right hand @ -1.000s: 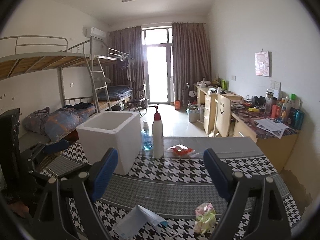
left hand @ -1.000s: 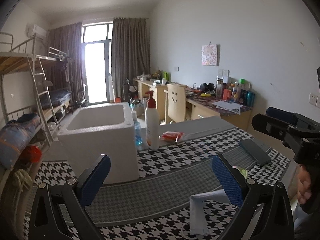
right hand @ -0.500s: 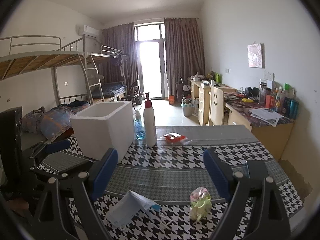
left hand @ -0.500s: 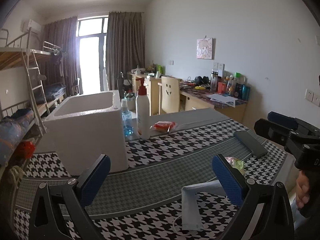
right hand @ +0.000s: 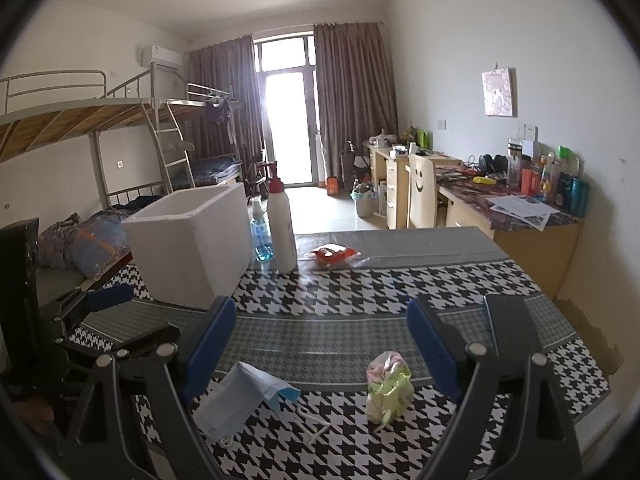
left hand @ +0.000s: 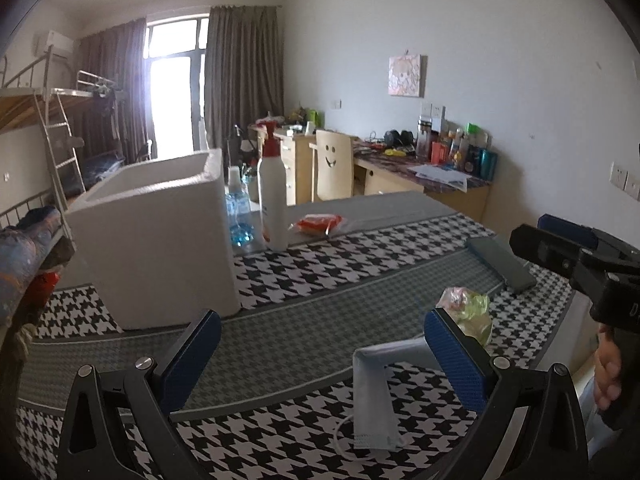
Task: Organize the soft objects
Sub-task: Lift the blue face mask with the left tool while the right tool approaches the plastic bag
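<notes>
Left wrist view is showing you holding the left gripper [left hand: 320, 360] with its jaws spread wide and nothing between the blue pads [left hand: 456, 360], hovering over the houndstooth tablecloth [left hand: 304, 280]. A folded face mask [left hand: 380, 392] is lying on the cloth just beside your right-hand pad, its ear loop trailing toward you, and a small crinkled pink-and-green bag [left hand: 468, 308] is sitting just behind that pad. A white foam box [left hand: 160, 236] is standing open-topped on the far left part of the table, with a white pump bottle [left hand: 273, 204], a small blue spray bottle [left hand: 238, 216] and a red snack packet [left hand: 318, 224] near it. A dark flat case [left hand: 500, 260] is lying toward the right edge. Right wrist view is showing your right gripper [right hand: 320, 344] likewise gaping, gripping nothing, with the mask [right hand: 240, 400] lying low and left between its fingers and the bag [right hand: 388, 388] standing near the right pad; the left gripper [right hand: 104, 312] is showing at the left edge.
</notes>
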Motion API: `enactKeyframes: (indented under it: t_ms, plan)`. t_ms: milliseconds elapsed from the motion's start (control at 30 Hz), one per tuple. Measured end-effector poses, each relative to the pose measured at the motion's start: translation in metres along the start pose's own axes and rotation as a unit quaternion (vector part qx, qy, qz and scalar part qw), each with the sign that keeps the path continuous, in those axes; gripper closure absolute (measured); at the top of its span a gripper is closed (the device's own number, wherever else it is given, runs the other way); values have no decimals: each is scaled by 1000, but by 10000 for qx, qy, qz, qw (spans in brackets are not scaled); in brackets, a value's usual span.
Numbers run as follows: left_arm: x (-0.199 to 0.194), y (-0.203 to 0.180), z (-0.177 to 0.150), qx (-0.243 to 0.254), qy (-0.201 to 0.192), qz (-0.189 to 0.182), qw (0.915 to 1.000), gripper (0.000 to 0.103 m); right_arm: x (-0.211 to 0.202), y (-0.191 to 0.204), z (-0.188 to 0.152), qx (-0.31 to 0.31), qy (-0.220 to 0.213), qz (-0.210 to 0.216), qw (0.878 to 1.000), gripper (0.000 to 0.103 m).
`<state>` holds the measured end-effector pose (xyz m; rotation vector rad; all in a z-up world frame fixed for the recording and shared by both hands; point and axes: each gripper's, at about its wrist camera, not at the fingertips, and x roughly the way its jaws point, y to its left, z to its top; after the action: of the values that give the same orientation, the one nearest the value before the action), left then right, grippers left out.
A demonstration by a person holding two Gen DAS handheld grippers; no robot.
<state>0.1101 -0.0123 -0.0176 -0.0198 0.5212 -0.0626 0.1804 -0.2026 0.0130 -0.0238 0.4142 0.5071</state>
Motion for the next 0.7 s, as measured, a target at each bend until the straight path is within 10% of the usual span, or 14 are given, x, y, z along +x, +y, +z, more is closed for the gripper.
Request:
enactKeyframes:
  t_ms: [700]
  plan:
    - [26,-8,-24,-67,490,-156,9987,1,16,-21,-30,208,499,-286,9981,13]
